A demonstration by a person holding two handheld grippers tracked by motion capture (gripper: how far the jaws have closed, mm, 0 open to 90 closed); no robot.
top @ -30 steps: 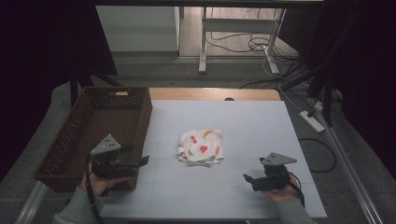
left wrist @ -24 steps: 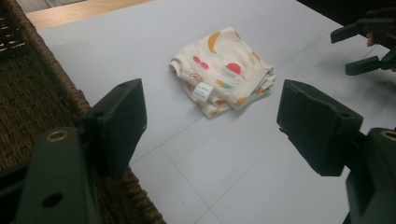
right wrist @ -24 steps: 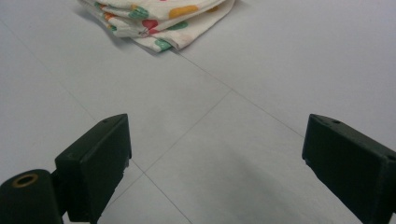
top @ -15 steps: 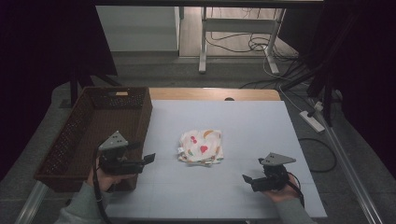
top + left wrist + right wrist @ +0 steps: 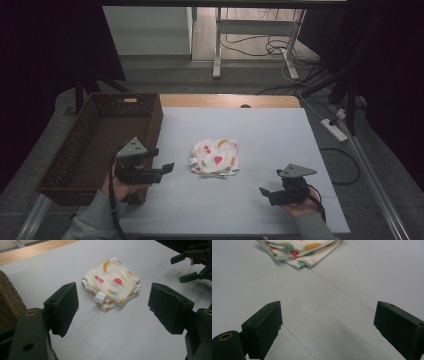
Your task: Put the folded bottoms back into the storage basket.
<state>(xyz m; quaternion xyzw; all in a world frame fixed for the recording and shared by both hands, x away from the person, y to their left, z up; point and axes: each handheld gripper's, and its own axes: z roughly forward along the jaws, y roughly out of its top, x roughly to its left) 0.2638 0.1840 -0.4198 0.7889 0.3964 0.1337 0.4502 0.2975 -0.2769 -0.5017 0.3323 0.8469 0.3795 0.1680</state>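
A folded cream cloth with a fruit print (image 5: pixel 216 156) lies in the middle of the pale blue table top (image 5: pixel 270 130). My left gripper (image 5: pixel 168 168) hovers just left of it, past the basket's corner, with its jaws pointing right at the cloth. In the left gripper view the cloth (image 5: pixel 112 283) lies ahead between the wide-apart jaws of the left gripper (image 5: pixel 113 298), untouched. My right gripper (image 5: pixel 264 192) stands low near the front right, open and empty, and it also appears far off (image 5: pixel 181 267). In the right gripper view the right gripper (image 5: pixel 328 312) stands open, the cloth's corner (image 5: pixel 298 251) ahead.
A brown wicker basket (image 5: pixel 152 125) stands along the table's left edge, its weave close beside my left jaw (image 5: pixel 10 302). A wooden strip (image 5: pixel 225 100) borders the table's far side. Desk legs, cables and a power strip (image 5: pixel 334 129) lie on the floor beyond.
My left gripper has moved right, from beside the basket's near corner out over the table toward the cloth. The right gripper and the cloth have stayed put.
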